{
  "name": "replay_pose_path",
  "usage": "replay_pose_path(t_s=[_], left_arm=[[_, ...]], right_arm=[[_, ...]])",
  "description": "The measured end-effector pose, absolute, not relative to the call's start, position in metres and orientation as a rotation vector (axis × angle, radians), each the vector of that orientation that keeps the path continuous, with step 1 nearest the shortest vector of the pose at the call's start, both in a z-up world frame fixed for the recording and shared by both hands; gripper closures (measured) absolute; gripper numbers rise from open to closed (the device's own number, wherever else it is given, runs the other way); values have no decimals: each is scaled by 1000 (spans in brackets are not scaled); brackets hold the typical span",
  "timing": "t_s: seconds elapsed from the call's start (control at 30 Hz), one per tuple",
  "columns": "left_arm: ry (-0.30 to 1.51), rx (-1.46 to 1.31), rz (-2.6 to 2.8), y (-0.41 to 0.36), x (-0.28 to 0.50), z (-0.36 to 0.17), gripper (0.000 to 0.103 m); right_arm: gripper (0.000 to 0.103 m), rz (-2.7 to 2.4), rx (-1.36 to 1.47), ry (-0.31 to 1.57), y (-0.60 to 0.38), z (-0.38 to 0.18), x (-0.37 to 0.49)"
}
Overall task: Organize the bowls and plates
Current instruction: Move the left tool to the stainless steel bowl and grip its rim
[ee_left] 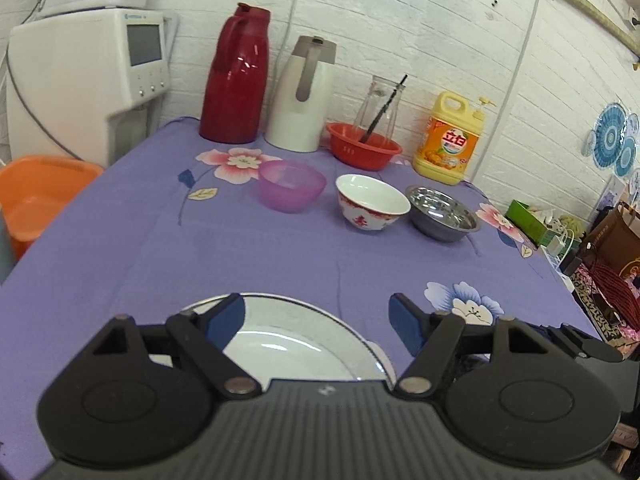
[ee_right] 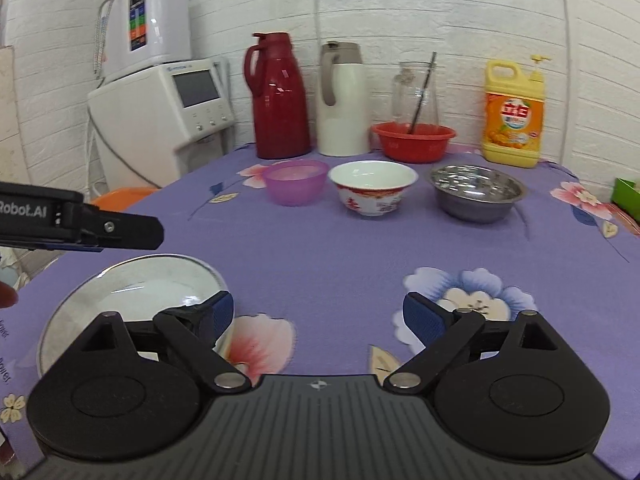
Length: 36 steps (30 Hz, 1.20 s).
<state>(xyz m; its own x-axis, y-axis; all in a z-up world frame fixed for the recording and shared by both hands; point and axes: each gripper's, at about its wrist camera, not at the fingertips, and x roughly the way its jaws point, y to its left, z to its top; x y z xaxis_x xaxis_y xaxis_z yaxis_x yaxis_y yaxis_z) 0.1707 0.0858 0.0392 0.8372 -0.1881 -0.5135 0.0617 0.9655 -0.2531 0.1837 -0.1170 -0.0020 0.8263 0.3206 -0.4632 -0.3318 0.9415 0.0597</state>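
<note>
A white plate (ee_left: 296, 344) lies on the purple flowered cloth at the near edge, right under my left gripper (ee_left: 316, 318), which is open and empty above it. The plate also shows in the right wrist view (ee_right: 136, 284), with the left gripper (ee_right: 100, 232) hovering over it. My right gripper (ee_right: 318, 316) is open and empty to the plate's right. Three bowls stand in a row farther back: purple plastic bowl (ee_left: 291, 185) (ee_right: 295, 182), white and red china bowl (ee_left: 372, 202) (ee_right: 373, 187), steel bowl (ee_left: 442, 213) (ee_right: 477, 192).
Along the wall stand a red thermos (ee_left: 236, 76), a white thermos (ee_left: 302, 94), a red basin (ee_left: 364, 146) with a glass jar behind it, and a yellow detergent bottle (ee_left: 450, 138). A white water dispenser (ee_left: 92, 80) and an orange tub (ee_left: 36, 196) are at left.
</note>
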Motion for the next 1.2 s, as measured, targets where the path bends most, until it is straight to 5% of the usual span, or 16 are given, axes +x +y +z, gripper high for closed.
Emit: replay_pose_path(t_s=[0.7, 1.0, 1.2], left_arm=[[694, -95, -317, -29, 270, 43, 31], [678, -184, -426, -53, 375, 86, 31], [732, -142, -421, -63, 456, 70, 31]], right_arm=[[0, 120, 29, 477, -238, 9, 276], [0, 67, -14, 493, -251, 34, 356], [0, 56, 76, 579, -261, 16, 415]])
